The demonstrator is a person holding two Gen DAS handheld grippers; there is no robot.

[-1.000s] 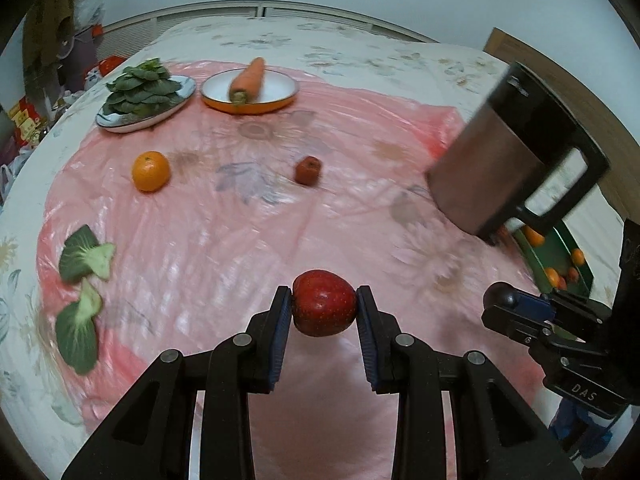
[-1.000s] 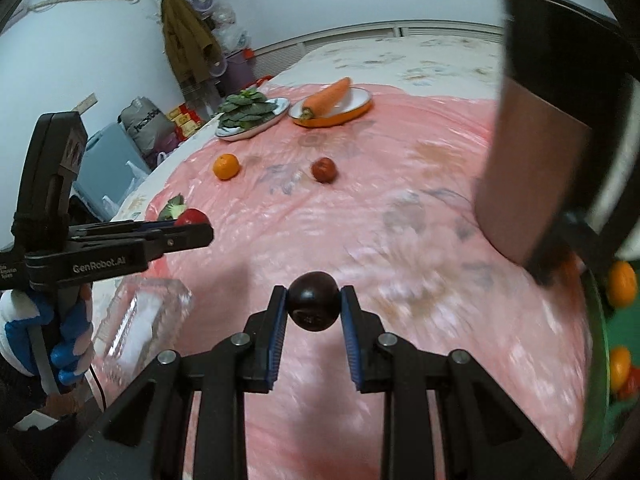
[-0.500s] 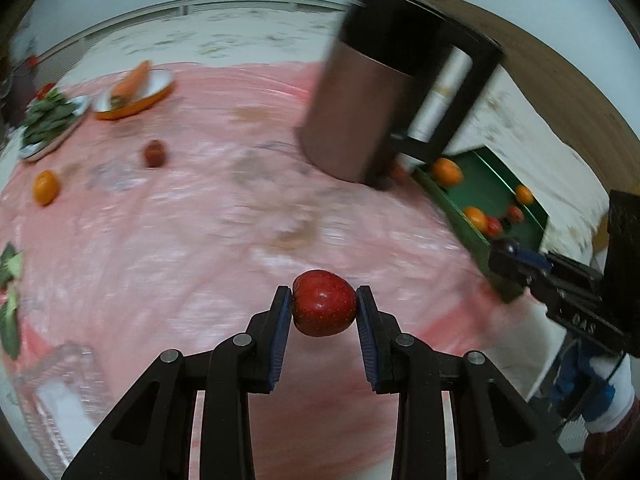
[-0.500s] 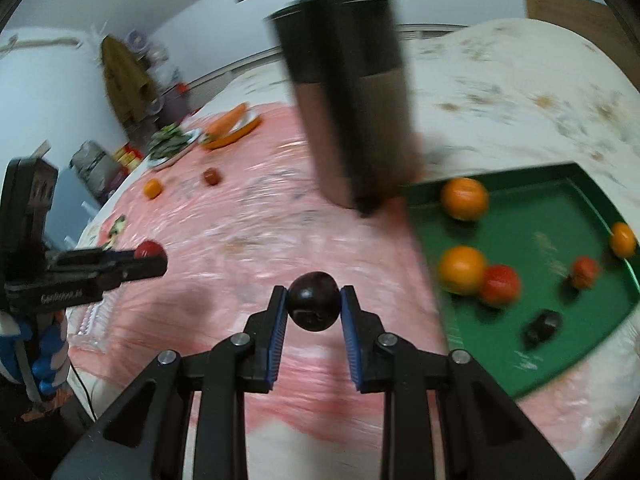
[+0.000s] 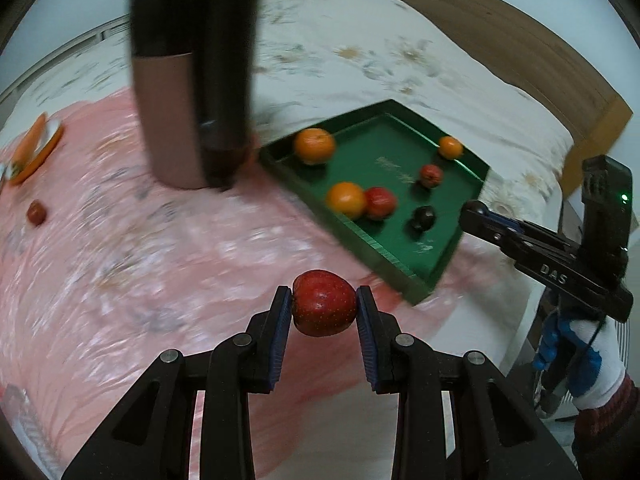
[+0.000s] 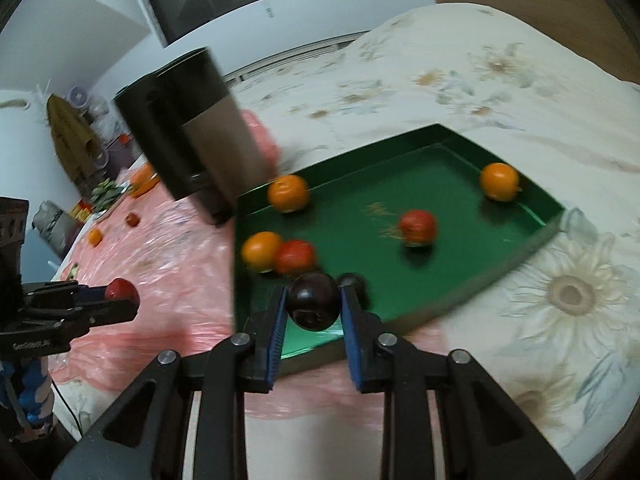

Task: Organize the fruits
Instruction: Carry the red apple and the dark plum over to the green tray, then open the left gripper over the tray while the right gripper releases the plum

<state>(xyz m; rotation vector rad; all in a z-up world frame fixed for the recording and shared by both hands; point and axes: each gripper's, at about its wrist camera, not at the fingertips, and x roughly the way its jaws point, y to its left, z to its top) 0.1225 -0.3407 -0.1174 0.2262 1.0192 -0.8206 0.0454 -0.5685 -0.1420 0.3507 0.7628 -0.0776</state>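
Note:
My left gripper (image 5: 324,308) is shut on a red apple (image 5: 324,303), held above the pink cloth just short of the green tray (image 5: 400,256). My right gripper (image 6: 313,306) is shut on a dark plum (image 6: 313,305), over the tray's near edge (image 6: 532,240). The tray holds several fruits: oranges (image 6: 288,193), red ones (image 6: 417,226) and a dark one (image 5: 423,218). The left gripper shows at the left of the right wrist view (image 6: 120,300); the right gripper shows at the right of the left wrist view (image 5: 472,212).
A tall copper and black jug (image 5: 188,80) stands on the pink cloth (image 5: 160,260) beside the tray's left corner. Far left lie a small red fruit (image 5: 35,213), an orange (image 6: 94,237) and a plate with a carrot (image 5: 36,148). The wooden headboard (image 5: 520,52) is behind.
Both grippers have swung right toward the green tray, each still holding its fruit. The tray is now nearer and the right gripper is over its near edge.

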